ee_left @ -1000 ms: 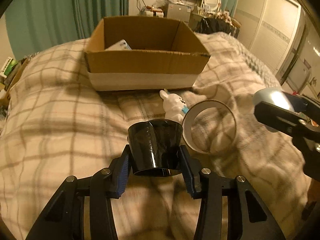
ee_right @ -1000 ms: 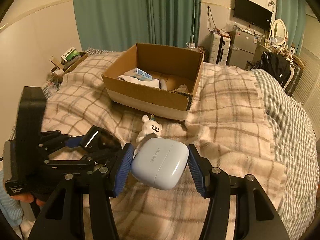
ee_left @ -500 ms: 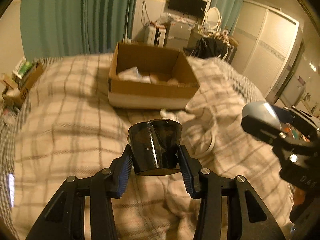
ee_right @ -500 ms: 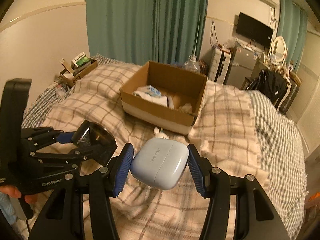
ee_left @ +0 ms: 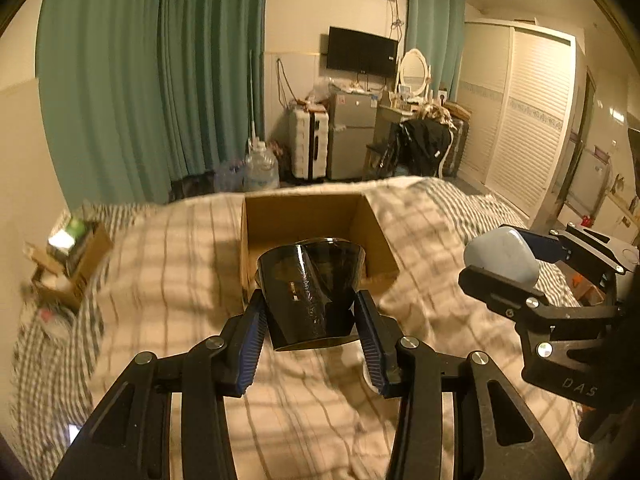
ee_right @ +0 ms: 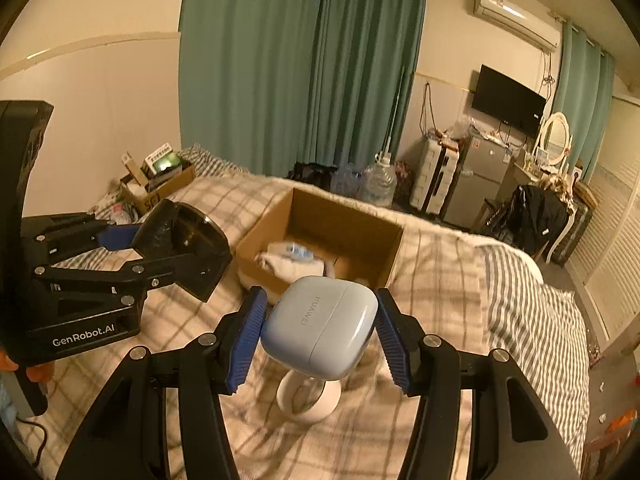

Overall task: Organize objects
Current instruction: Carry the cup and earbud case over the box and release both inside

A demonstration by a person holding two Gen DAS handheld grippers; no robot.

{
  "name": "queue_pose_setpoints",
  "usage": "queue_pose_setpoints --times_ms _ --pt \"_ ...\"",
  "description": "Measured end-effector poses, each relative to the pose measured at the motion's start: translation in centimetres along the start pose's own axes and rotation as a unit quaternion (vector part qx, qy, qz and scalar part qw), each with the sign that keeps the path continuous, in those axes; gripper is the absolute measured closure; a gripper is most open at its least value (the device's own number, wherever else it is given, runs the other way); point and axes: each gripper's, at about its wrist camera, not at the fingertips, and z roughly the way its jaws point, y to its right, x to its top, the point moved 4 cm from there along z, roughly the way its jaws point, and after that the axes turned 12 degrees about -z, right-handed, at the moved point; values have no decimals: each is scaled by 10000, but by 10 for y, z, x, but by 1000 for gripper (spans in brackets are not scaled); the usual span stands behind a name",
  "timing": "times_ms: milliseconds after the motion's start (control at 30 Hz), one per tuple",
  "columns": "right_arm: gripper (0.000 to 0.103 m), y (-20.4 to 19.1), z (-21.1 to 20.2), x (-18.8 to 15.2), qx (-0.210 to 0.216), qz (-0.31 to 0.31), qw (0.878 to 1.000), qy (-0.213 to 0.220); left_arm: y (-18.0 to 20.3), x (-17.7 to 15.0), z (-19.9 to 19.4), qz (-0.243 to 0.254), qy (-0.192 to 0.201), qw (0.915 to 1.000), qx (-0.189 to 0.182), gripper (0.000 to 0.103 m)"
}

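Note:
My left gripper [ee_left: 310,316] is shut on a dark glossy cup [ee_left: 310,292], held above the plaid bed; it also shows in the right wrist view [ee_right: 184,248]. My right gripper [ee_right: 318,332] is shut on a pale blue earbuds case [ee_right: 320,326], also seen at right in the left wrist view [ee_left: 500,256]. An open cardboard box [ee_right: 384,252] sits on the bed ahead of both grippers, with white cloth and a small blue packet [ee_right: 298,250] inside. In the left wrist view the box [ee_left: 256,228] stands behind the cup.
A white ring-shaped object [ee_right: 308,398] lies on the blanket below the earbuds case. A small box of clutter [ee_right: 160,176] sits at the bed's far left. A fridge [ee_right: 476,176], suitcase, water jugs and curtains stand beyond the bed.
Both grippers have risen and tilted up with their objects still held. The box now looks farther off and lower, and more of the room shows.

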Motion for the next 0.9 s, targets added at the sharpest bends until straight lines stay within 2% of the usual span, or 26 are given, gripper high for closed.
queue_pose_setpoints --times_ms 333,633,900 --pt "49 34 34 46 -77 -63 9999 138 2 53 28 87 256 9995 189 59" --pt "49 65 88 80 -83 -34 9999 97 -2 83 87 166 234 9989 358 59" --pt "49 84 167 71 -42 60 9998 -169 -11 81 159 262 -78 9985 473 59"
